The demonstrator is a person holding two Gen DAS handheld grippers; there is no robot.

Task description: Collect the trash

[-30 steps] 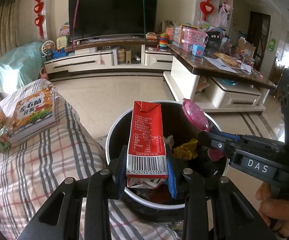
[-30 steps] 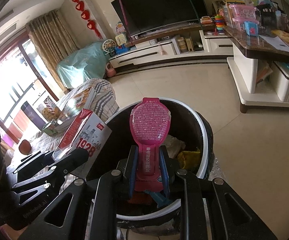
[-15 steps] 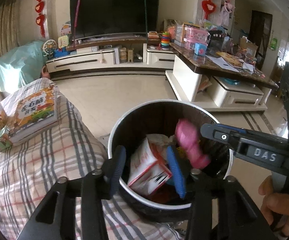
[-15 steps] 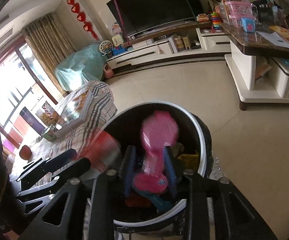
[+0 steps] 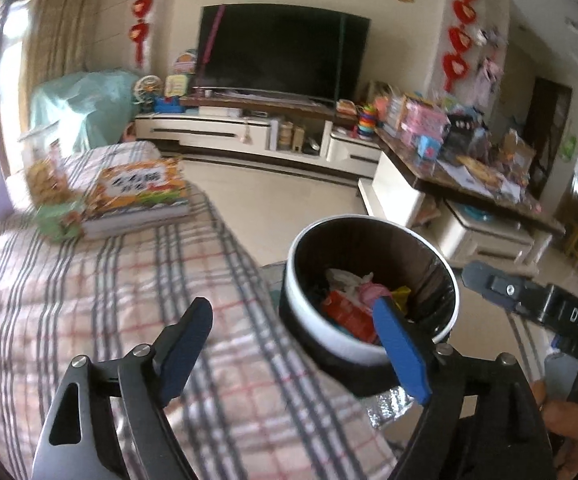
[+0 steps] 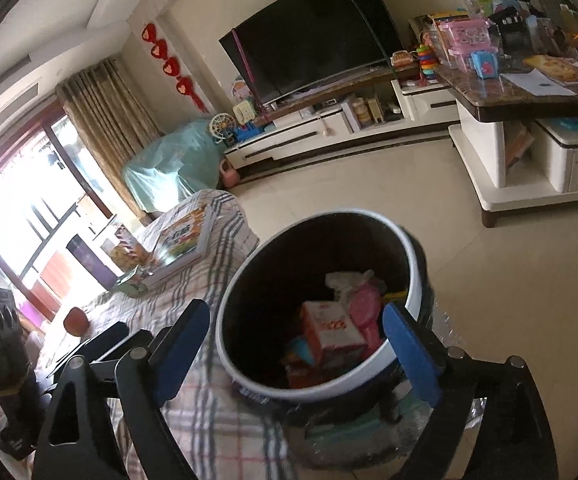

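A round trash bin (image 5: 445, 280) (image 6: 411, 268) with a white rim and dark inside stands beside the plaid-covered table. Inside it lie the red milk carton (image 5: 347, 314) (image 6: 331, 330), the pink wrapper (image 5: 373, 292) (image 6: 365, 310) and other scraps. My left gripper (image 5: 297, 346) hangs over the table edge left of the bin, jaws opening, nothing between them. My right gripper (image 6: 301, 348) hovers above the bin's near rim, jaws opening and empty. The right gripper's black finger also shows in the left wrist view, to the right of the bin.
A plaid cloth (image 5: 89, 300) covers the table, with a thick picture book (image 5: 141, 196) and snack packs (image 5: 49, 184) at its far end. A red apple (image 6: 76, 320) lies on the cloth. Beyond are a TV stand (image 5: 249, 132) and a cluttered marble table (image 6: 529, 92).
Both grippers opened wide: the red carton and the pink wrapper fell into the bin. The left gripper swung left over the table; the right one drew back and up.
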